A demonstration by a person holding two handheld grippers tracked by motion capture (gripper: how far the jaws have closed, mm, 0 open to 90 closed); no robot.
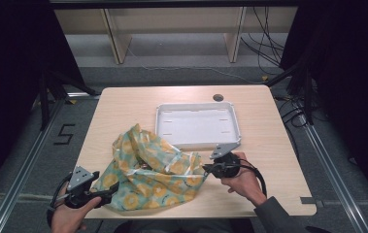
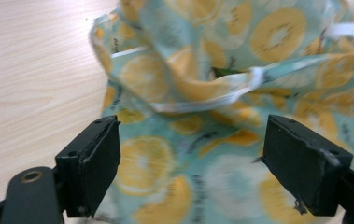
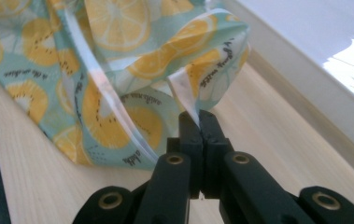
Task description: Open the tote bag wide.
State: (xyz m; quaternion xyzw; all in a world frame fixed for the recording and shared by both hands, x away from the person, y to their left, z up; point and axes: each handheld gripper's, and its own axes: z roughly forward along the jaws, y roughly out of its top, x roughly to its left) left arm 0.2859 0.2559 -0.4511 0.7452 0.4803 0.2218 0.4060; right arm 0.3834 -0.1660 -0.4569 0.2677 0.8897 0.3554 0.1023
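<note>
Right tongs pinching bag corner, left tongs agape — straddling bag

The bag lies on the table near its front edge — the tray sits just behind it, to the right.

**Count on the table**

One lemon-print cloth bag lies crumpled on one wooden table. One white rectangular tray sits beside it. Two handheld grippers are in play: one left gripper and one right gripper, each carried by one hand, two hands altogether.
</note>
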